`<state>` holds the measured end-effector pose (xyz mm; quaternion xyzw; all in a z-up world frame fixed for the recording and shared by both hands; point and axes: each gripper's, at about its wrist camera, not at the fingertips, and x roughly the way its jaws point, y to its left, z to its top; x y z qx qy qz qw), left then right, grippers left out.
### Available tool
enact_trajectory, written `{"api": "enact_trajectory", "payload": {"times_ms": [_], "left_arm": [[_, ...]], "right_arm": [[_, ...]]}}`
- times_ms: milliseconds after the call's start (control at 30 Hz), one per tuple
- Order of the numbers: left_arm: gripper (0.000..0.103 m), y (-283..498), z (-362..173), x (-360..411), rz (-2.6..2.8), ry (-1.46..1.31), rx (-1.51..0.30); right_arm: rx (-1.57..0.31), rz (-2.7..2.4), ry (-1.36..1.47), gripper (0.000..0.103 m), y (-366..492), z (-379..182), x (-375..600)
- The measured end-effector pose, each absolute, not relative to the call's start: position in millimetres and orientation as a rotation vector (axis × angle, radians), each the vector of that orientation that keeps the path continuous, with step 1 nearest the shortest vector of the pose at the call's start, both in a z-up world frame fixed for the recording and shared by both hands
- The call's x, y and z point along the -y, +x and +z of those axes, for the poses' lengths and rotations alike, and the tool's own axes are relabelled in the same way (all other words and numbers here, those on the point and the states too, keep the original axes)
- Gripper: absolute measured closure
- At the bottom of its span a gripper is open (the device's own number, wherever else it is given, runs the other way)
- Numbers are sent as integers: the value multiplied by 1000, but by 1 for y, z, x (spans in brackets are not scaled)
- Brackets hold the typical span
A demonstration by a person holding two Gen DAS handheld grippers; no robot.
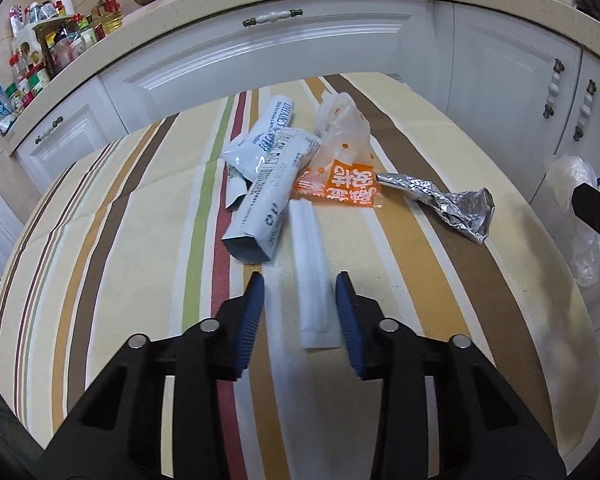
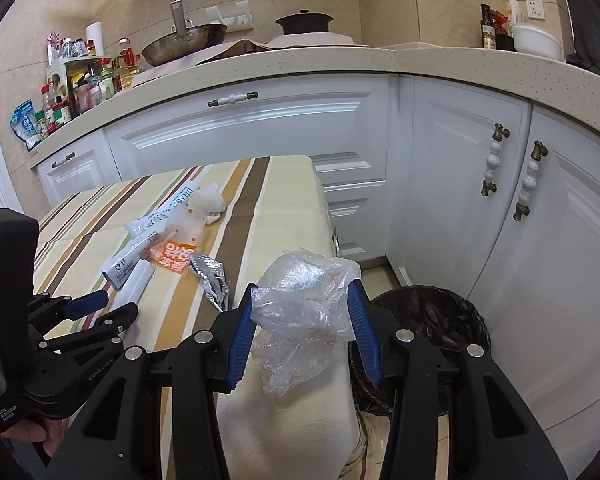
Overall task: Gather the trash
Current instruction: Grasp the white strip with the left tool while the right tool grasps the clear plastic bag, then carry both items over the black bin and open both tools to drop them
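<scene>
On the striped tablecloth (image 1: 420, 280) lies a pile of trash: two white-blue packets (image 1: 260, 188), an orange printed packet (image 1: 340, 190), a crumpled foil wrapper (image 1: 448, 208) and a white folded strip (image 1: 314, 280). My left gripper (image 1: 300, 278) hangs low over the strip with its jaws on either side of it. The right pad touches the strip and the left pad stands clear. My right gripper (image 2: 305, 290) is shut on a crumpled clear plastic bag (image 2: 300, 312), held above the table's right edge beside a dark trash bin (image 2: 432, 320).
White kitchen cabinets (image 2: 460, 184) and a speckled countertop (image 2: 300, 64) curve behind the table. Bottles and jars (image 2: 72, 84), a wok (image 2: 184, 44) and a pot stand on the counter. The bin sits on the floor between table and cabinets.
</scene>
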<state>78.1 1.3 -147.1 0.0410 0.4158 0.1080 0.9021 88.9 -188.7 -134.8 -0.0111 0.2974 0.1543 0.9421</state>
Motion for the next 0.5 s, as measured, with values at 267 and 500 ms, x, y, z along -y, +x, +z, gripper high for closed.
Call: {"api": "enact_trajectory", "payload": {"times_ms": [267, 500], "left_arm": [[88, 74, -148, 5, 194, 105, -854], [88, 70, -143, 10, 175, 111, -845]], "right_arm": [[-619, 311, -10, 58, 92, -140, 196], [-617, 286, -11, 58, 94, -139, 205]]}}
